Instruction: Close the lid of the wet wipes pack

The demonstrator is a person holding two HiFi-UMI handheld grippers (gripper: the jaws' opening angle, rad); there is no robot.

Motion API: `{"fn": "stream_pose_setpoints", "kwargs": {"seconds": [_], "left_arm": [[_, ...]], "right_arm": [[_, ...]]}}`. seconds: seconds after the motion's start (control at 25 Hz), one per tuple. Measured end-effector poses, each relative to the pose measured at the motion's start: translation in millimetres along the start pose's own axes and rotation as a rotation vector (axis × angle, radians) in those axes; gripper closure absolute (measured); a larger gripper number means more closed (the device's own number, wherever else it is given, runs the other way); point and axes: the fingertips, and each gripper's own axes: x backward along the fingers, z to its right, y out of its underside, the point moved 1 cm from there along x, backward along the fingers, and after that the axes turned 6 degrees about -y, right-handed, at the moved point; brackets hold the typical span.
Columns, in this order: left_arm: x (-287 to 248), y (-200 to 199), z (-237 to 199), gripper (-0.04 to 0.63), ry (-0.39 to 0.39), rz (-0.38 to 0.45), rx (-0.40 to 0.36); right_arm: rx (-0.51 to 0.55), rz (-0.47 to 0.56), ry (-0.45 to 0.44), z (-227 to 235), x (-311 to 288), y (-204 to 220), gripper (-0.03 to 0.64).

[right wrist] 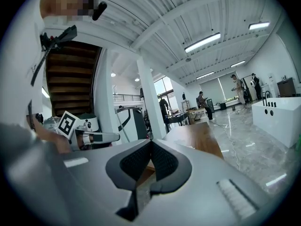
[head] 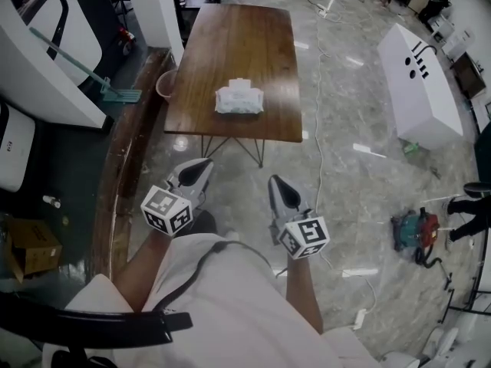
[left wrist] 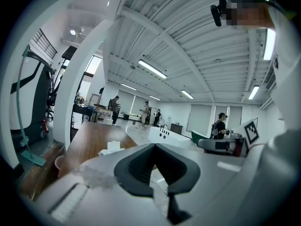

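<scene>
The left tool (head: 201,167) and right tool (head: 278,182) hang over open floor (head: 360,175), short of the surface's (head: 245,37) near edge, jaws together on nothing. The pack (head: 238,100) lies near that edge, lid (left wrist: 113,146) up. A pink bin (head: 166,85) stands beside the left edge.

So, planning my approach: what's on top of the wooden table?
Only the wet wipes pack lies on the table, towards its near end. The wood directly under the pack is covered, so it can't be seen.

Open approach across brown wooden tabletop (head: 238,44), upper centre; obstacles: white wet wipes pack (head: 238,100), pink bin (head: 165,85) left.
</scene>
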Motion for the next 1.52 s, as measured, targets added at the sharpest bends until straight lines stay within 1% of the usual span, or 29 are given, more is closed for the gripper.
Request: {"fn": "stream_pose_setpoints", "kwargs": {"seconds": [0.2, 0.32, 0.6, 0.76, 1.08, 1.24, 1.4, 1.52], "left_arm": [[-6.1, -3.3, -2.7, 0.592, -0.011, 0.020, 0.004], [-13.8, -1.6, -10.0, 0.592, -0.009, 0.016, 0.009], [-56.7, -6.7, -37.9, 0.592, 0.017, 0.010, 0.019], [-90.7, -19.7, -64.6, 0.592, 0.040, 0.003, 0.017], [-155.4, -55.6, -121.1, 0.592, 0.098, -0.010, -0.001], [-186.5, -69.7, -151.5, 0.592, 0.119, -0.027, -0.007], [-215.0, -74.3, -181.3, 0.592, 0.162, -0.055, -0.024], [-231.1, -76.2, -202.6, 0.592, 0.190, -0.068, -0.018]], "right_arm": [[0.003, -0.021, -0.015, 2.8, -7.5, 3.1, 0.607], [0.003, -0.018, -0.014, 7.7, -18.5, 1.8, 0.607], [-0.003, -0.035, 0.013, 37.5, -56.0, -0.5, 0.607], [0.007, -0.045, 0.021, 58.8, -90.3, -10.4, 0.607], [-0.010, -0.016, 0.073, 100.9, -159.7, -42.8, 0.607], [-0.010, -0.025, 0.096, 120.4, -197.1, -52.3, 0.607], [-0.003, -0.041, 0.102, 136.6, -243.8, -57.2, 0.607], [0.005, -0.041, 0.097, 142.8, -276.7, -62.5, 0.607]]}}
